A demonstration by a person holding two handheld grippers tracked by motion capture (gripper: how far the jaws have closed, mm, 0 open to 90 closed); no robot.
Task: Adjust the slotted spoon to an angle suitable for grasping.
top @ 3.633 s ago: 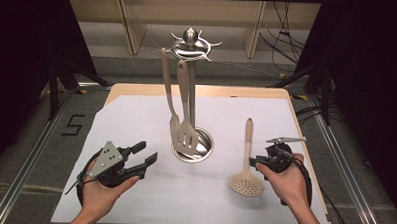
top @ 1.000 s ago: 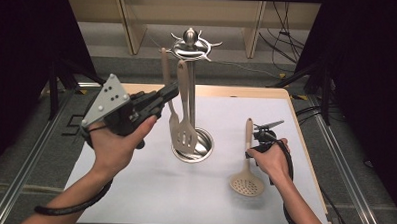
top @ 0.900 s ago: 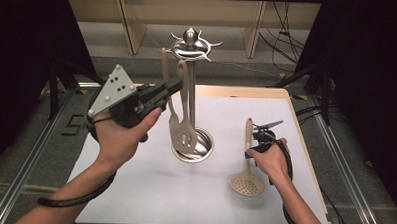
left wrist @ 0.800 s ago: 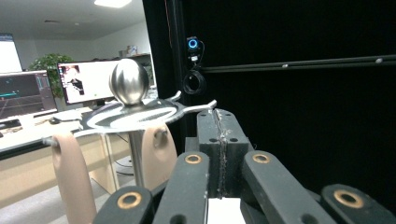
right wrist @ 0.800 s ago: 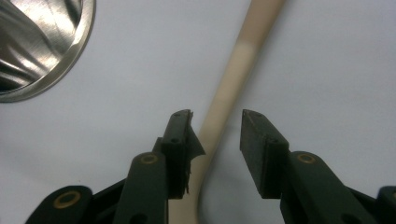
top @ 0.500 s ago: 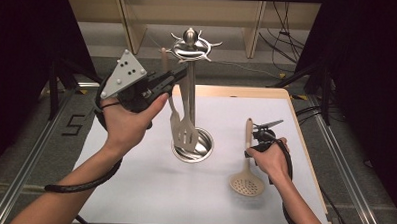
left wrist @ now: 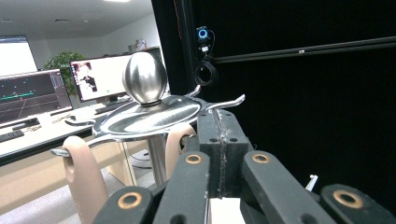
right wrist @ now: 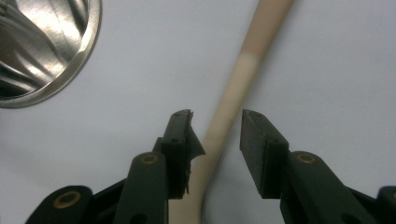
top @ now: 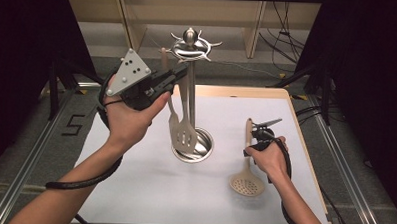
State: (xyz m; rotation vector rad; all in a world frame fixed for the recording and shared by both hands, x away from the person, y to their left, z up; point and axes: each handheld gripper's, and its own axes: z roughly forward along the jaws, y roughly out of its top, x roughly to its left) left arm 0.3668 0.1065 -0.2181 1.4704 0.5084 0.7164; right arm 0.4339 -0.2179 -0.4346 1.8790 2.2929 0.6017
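Here, two hand-held grippers at a utensil stand (top: 190,46).
Left gripper (top: 180,72) closed, empty, by the stand's top; right gripper (right wrist: 215,135) parted around a skimmer handle (right wrist: 238,84).

Steel utensil stand (top: 190,46) upright, beige spatula (top: 185,134) hanging, skimmer (top: 247,179) flat on table

A utensil stand (top: 189,91) rises mid-bench (top: 133,190) with two utensils (top: 181,126) hanging from it, the left tool (top: 175,73) beside its top, and a skimmer (top: 246,163) lying toward the right edge between the right tool's (top: 266,127) jaws.
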